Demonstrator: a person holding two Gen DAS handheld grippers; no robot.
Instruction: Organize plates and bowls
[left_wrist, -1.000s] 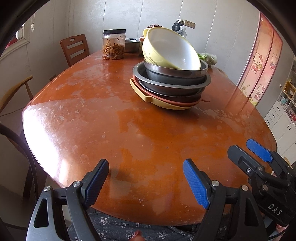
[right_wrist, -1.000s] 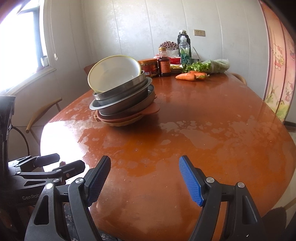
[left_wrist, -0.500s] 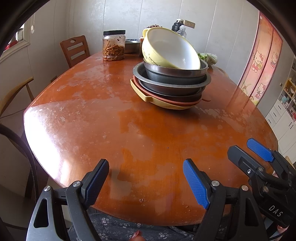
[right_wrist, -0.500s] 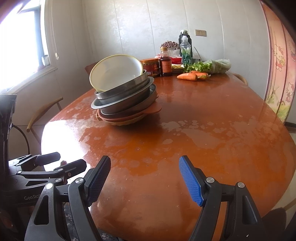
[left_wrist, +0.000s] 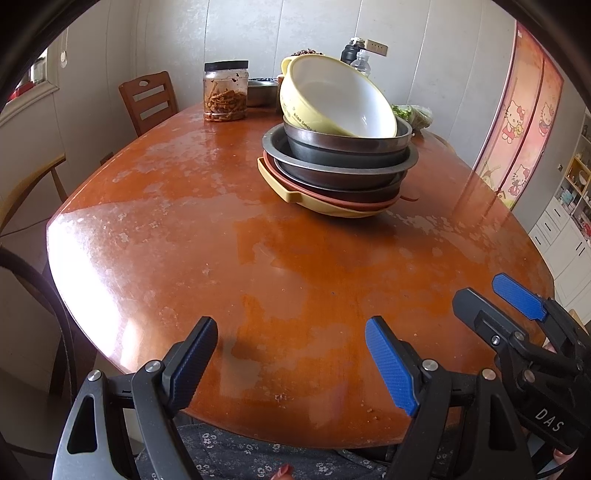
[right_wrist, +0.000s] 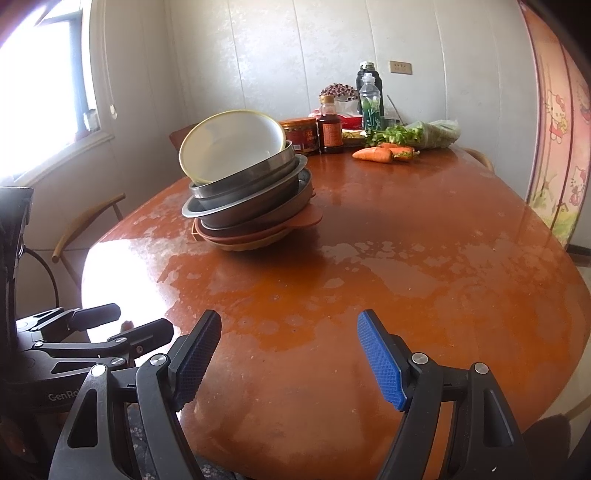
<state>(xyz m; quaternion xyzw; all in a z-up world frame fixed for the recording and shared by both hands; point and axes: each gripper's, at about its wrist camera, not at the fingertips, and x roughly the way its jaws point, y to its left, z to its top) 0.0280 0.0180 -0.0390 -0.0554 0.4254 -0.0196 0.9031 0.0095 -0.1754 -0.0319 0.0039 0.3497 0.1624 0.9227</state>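
A stack of dishes stands on the brown table (left_wrist: 207, 240) (right_wrist: 424, 295). On top, tilted, lies a yellow bowl (left_wrist: 336, 99) (right_wrist: 231, 146) with a white inside. Under it sit steel bowls (left_wrist: 343, 155) (right_wrist: 251, 192), then a reddish plate (left_wrist: 384, 203) (right_wrist: 303, 221) and a yellow plate (left_wrist: 288, 192) at the bottom. My left gripper (left_wrist: 291, 332) hangs open over the near table edge, well short of the stack. Beside it, my right gripper (right_wrist: 288, 325) is open too and holds nothing. Each gripper shows in the other's view.
At the far end stand a jar of snacks (left_wrist: 225, 92), a red tin (right_wrist: 299, 134), a sauce bottle (right_wrist: 330, 127), drink bottles (right_wrist: 369, 96), carrots (right_wrist: 380, 153) and greens (right_wrist: 417, 133). Wooden chairs (left_wrist: 149, 99) flank the table on the left. A floral cloth (left_wrist: 236, 454) lies below the near edge.
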